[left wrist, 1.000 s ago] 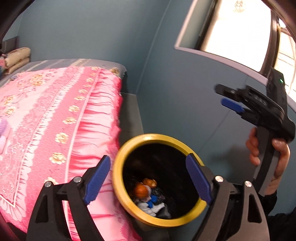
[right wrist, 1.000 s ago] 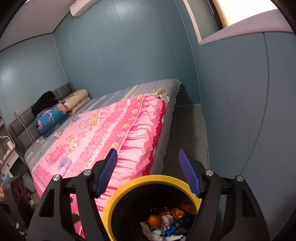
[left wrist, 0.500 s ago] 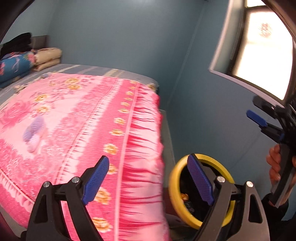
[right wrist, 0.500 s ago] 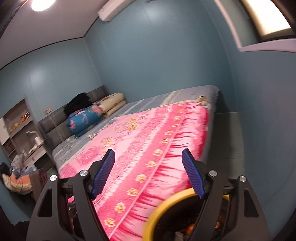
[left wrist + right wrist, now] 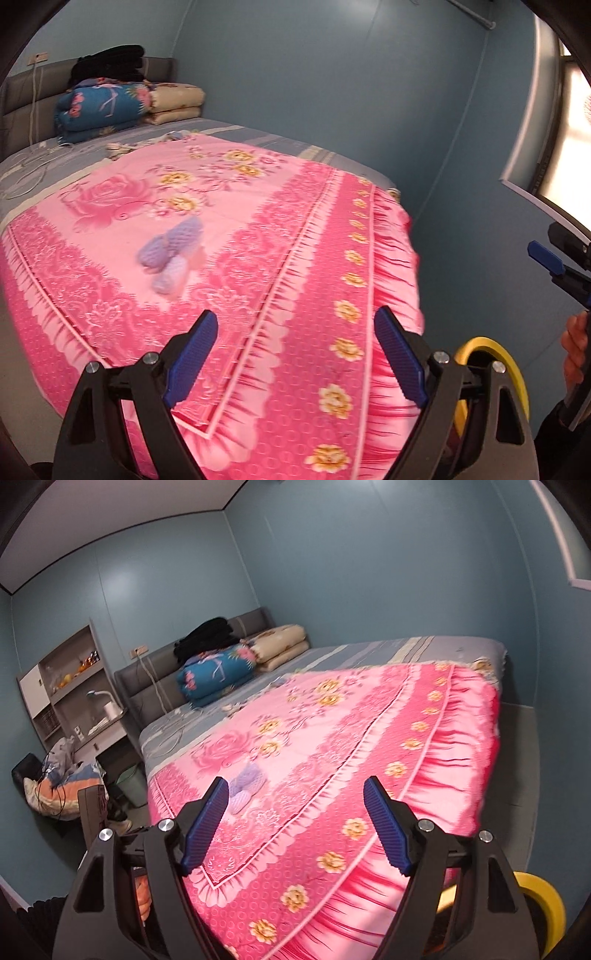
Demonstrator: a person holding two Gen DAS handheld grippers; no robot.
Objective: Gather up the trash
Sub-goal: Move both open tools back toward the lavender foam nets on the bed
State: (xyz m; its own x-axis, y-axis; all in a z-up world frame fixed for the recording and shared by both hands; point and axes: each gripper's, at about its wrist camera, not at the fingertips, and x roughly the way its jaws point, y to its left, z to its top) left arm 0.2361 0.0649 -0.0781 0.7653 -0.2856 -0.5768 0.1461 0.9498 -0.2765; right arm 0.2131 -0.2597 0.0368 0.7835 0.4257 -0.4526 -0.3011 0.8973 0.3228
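Purple knitted item (image 5: 173,254): lies on the pink flowered blanket (image 5: 280,236) near the middle of the bed, well apart from both grippers; slightly blurred, so what it is exactly cannot be told.

Left gripper (image 5: 295,356): jaws spread wide, nothing between the blue pads; held above the blanket's near edge, with the purple item ahead and to its left.

Right gripper (image 5: 297,823): jaws spread wide, empty; the purple item shows just beyond its left pad (image 5: 207,825).

Yellow-rimmed bin (image 5: 495,358): stands low at the bedside, to the right of and behind both grippers, mostly hidden by the right fingers; contents cannot be seen.

Folded bedding (image 5: 218,674): blue and cream stack at the headboard, dark clothing on top.

Wall shelf (image 5: 70,675): left of the bed, holding small items too small to tell.
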